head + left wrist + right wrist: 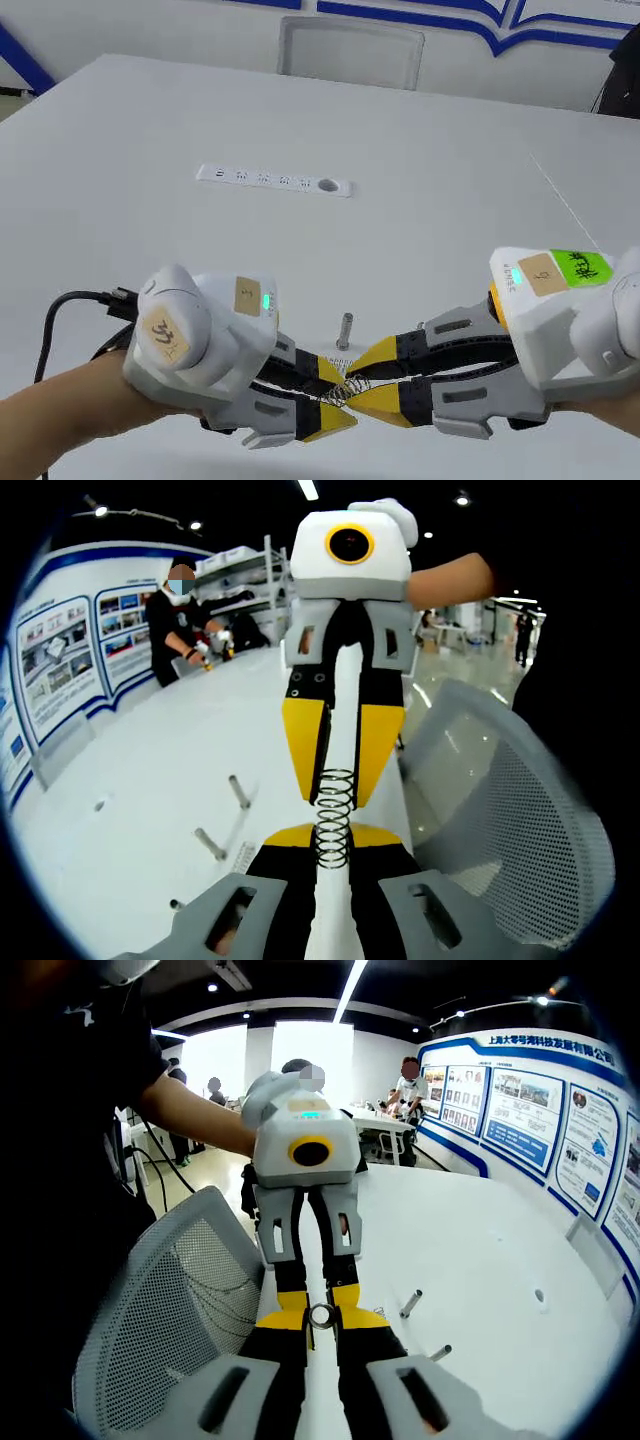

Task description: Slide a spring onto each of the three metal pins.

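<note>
Just above the white table (pixel 200 260), my two grippers meet tip to tip. A short coil spring (pixel 345 388) bridges them. In the left gripper view the spring (pixel 335 820) runs from my left gripper (pixel 332 848) up into the yellow jaws of the other gripper. The right gripper view shows the spring (pixel 321 1315) end-on, between the tips of my right gripper (pixel 320 1328). Both grippers look shut on it. One metal pin (pixel 345 328) stands upright just beyond the tips. Three pins (pixel 238 791) (pixel 209 843) (pixel 175 904) are in the left gripper view, and two pins (pixel 410 1304) (pixel 440 1353) in the right gripper view.
A white power strip (pixel 273 180) lies in the middle of the table. A grey mesh chair (pixel 350 50) stands at the far edge. Another mesh chair (pixel 170 1300) is close beside the table. A black cable (pixel 55 320) trails from the left gripper. People stand at other benches in the background.
</note>
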Demonstrator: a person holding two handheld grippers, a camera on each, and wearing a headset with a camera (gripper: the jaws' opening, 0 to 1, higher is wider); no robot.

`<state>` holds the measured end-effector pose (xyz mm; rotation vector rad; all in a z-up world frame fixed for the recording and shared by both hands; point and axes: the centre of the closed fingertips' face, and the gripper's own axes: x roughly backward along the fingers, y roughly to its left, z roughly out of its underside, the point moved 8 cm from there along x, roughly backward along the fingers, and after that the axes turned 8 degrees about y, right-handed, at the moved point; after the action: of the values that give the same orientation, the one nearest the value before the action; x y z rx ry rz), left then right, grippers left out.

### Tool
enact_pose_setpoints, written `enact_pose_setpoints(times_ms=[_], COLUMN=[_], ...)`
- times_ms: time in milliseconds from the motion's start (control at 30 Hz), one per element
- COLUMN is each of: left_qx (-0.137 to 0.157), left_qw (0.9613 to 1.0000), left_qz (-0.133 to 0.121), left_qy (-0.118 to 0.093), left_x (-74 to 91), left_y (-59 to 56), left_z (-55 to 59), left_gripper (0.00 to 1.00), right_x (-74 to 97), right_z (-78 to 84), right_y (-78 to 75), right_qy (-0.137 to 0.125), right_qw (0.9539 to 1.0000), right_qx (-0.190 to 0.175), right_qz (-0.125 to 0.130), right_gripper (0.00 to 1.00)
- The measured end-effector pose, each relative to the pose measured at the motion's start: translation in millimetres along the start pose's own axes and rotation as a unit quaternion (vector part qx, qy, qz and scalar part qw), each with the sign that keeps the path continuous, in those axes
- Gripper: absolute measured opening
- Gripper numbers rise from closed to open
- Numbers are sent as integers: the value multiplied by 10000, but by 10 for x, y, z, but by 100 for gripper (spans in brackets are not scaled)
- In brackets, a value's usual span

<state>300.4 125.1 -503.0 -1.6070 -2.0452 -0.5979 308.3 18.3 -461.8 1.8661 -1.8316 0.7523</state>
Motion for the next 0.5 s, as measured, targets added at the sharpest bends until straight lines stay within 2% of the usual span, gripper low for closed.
enact_pose_setpoints(times_ms=[67,300,500], left_qx=[13,90,158], left_qw=[10000,9999,9997], left_qz=[-5,13,32], left_qy=[-9,-132,-165], left_x=[4,-3,-14], left_y=[0,-8,-25], left_z=[1,-39,-30], left_gripper=[10,10,10], right_x=[0,-2,-22], right_z=[5,-50,-61], right_y=[0,-1,11], right_qy=[-25,-365,-338], right_qw=[10000,9990,9990], right_qx=[-42,-268,-308], right_qz=[7,31,10], right_gripper=[11,11,10])
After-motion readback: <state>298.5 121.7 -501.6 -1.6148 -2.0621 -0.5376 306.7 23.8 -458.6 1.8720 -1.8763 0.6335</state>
